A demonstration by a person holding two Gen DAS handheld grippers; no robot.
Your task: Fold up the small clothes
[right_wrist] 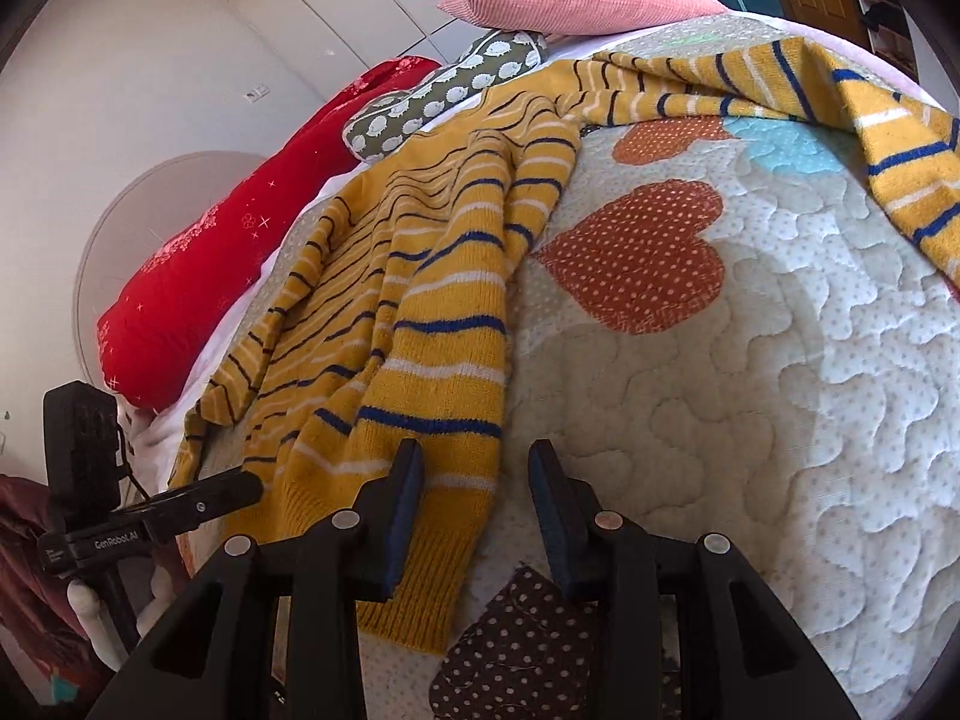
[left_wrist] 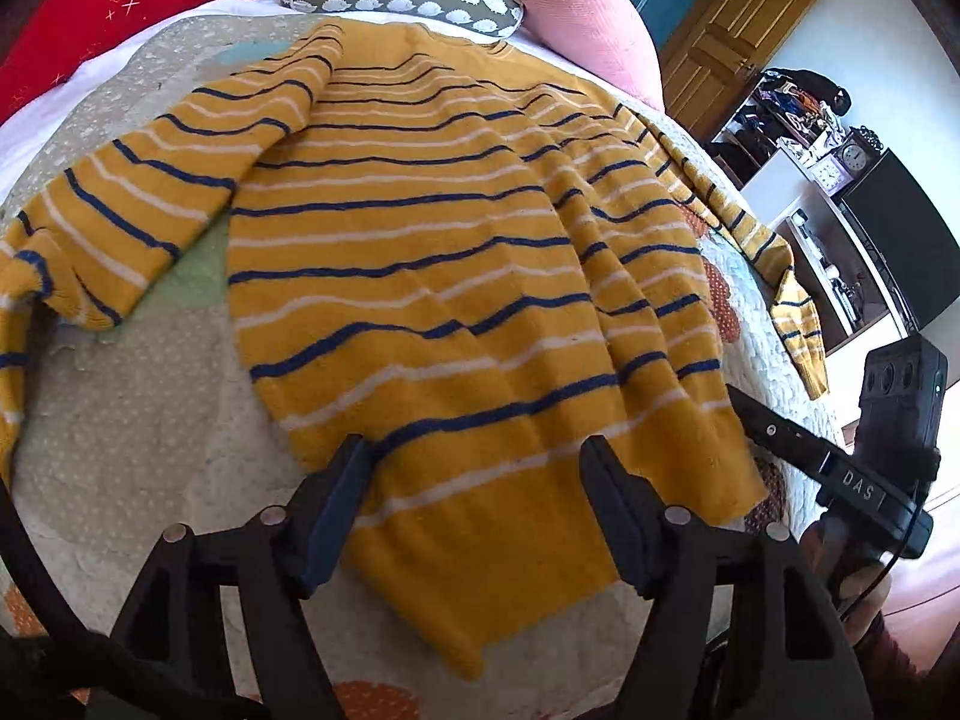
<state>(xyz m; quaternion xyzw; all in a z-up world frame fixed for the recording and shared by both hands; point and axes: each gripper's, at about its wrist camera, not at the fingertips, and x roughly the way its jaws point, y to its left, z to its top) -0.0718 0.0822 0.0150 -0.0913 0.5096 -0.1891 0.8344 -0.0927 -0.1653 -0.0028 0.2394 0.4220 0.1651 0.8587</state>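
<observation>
The striped sweater (left_wrist: pixel 456 276) is laid flat on the quilt (left_wrist: pixel 150 432), nothing folded yet. Its hem is straddled by the wide left claw (left_wrist: pixel 477 480); its corner sits before the half-open, empty right claw (right_wrist: pixel 474 480).
</observation>
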